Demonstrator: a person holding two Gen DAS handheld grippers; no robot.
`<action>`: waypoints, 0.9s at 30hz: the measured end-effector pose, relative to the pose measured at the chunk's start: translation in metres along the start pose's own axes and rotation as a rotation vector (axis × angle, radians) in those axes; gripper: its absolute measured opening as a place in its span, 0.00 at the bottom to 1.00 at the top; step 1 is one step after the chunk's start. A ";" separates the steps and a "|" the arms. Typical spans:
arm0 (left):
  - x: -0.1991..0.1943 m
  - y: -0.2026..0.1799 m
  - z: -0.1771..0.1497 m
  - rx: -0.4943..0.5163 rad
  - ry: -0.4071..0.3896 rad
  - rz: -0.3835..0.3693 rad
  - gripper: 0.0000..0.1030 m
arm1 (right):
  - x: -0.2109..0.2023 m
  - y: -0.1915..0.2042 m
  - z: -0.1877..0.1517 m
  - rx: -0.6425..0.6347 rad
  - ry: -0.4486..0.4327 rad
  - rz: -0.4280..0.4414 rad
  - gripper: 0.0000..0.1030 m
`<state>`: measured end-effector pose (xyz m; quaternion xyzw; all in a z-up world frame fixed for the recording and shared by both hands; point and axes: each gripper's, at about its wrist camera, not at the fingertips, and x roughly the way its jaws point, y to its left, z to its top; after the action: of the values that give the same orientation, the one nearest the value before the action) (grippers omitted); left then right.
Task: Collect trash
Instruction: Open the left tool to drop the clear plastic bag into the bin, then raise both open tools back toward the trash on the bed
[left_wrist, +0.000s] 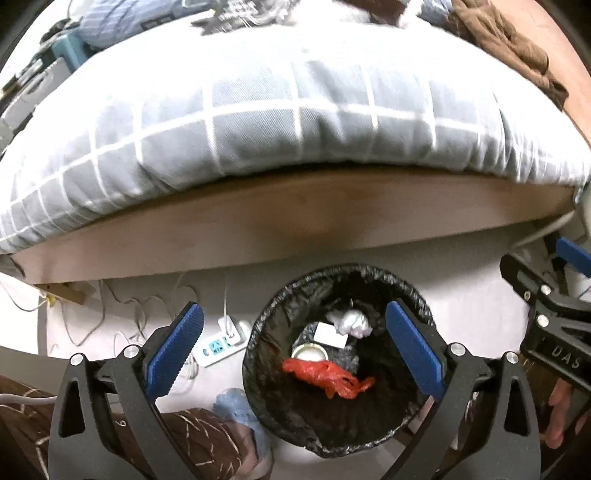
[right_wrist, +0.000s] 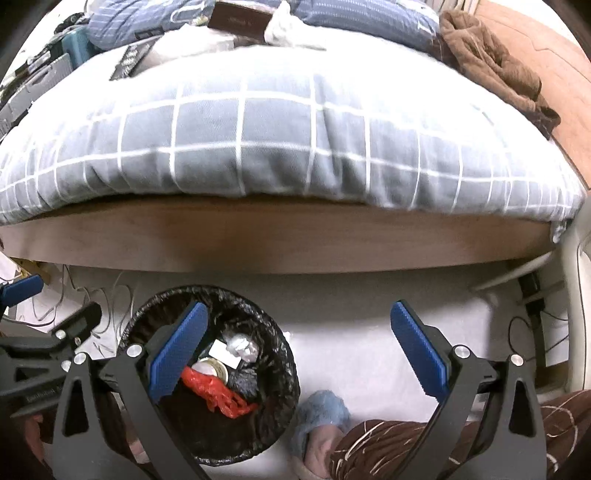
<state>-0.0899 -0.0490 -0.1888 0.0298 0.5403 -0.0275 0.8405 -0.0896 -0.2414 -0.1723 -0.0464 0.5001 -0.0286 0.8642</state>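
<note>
Left wrist view: left gripper (left_wrist: 293, 347) spread wide, nothing between the blue pads (left_wrist: 413, 349), poised above the bin (left_wrist: 373, 275) on the floor (left_wrist: 472, 295) close to the bed's long wooden edge (left_wrist: 295, 221). Right wrist view: right gripper (right_wrist: 297, 349) likewise released and empty, one finger over the bin's near rim, the other over bare floor.

Trash located inside the black-lined bin: red plastic bag (left_wrist: 327, 374) uppermost, round tin lid (left_wrist: 309, 352) just behind and touching it, white card (left_wrist: 330, 336) and crumpled white wad (left_wrist: 351, 321) toward the far wall. Further pieces beneath not discernible. Both claws clear of the liner; no contact visible.

Outside the bin: power strip (left_wrist: 221, 341) with loose cables (left_wrist: 122, 314) on the floor between the bin and the bed's left end; pale blue slipper (right_wrist: 323, 413) just beside the bin's near side; brown patterned trouser leg (right_wrist: 424, 439) next to it. Grid-pattern duvet (left_wrist: 295, 122) overhanging the bed edge.

Risks judged from this position:
- Snagged liner, if a finger drops onto the rim while withdrawing; likely result a tipped bin and spilled contents.
- Collision between the two grippers, given their closeness over the one opening.
- Cables caught by the left finger, if swung low toward the power strip.
- Missed litter elsewhere; none identifiable on the visible floor, though items at the bed's far edge too blurred to classify.
</note>
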 end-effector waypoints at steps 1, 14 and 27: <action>-0.003 0.002 0.002 -0.008 -0.011 0.004 0.94 | -0.002 0.000 0.002 0.000 -0.006 0.002 0.93; -0.039 0.018 0.036 -0.027 -0.129 0.013 0.94 | -0.024 0.003 0.031 -0.003 -0.097 0.023 0.93; -0.068 0.032 0.087 -0.059 -0.237 -0.010 0.94 | -0.056 -0.001 0.092 0.005 -0.213 0.056 0.93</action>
<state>-0.0365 -0.0232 -0.0899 -0.0013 0.4378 -0.0191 0.8989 -0.0373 -0.2321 -0.0785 -0.0331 0.4066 -0.0007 0.9130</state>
